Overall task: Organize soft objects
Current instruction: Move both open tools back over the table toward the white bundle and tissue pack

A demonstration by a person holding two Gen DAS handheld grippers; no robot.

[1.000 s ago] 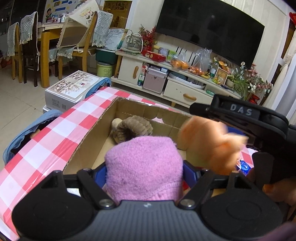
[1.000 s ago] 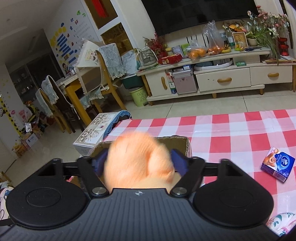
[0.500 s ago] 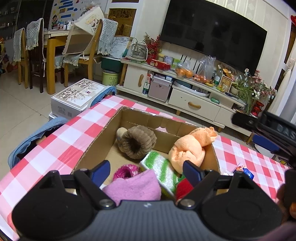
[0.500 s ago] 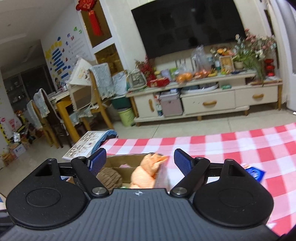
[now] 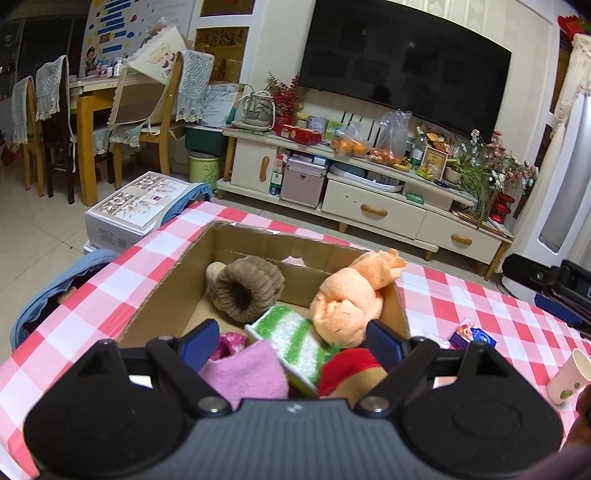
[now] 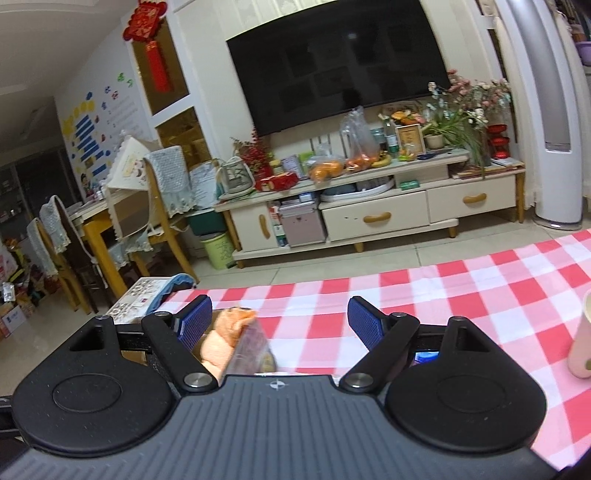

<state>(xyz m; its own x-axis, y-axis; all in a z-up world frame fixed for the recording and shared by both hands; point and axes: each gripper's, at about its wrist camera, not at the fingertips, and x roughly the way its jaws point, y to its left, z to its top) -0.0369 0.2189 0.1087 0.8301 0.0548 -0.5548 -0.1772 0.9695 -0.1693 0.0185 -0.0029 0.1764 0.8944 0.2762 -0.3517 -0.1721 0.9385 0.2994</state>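
checked table point(image 5: 92, 295), box point(image 5: 177, 273) holds orange towel point(image 5: 347, 299).

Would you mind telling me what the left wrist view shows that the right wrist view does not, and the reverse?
Only the left wrist view looks down into the cardboard box, showing the brown knitted piece, green striped cloth, purple cloth and red item, with the open left gripper above them. Only the right wrist view shows the open, empty right gripper from behind and the red wall ornament. Both show the orange towel, the checked tablecloth, the paper cup and the television.
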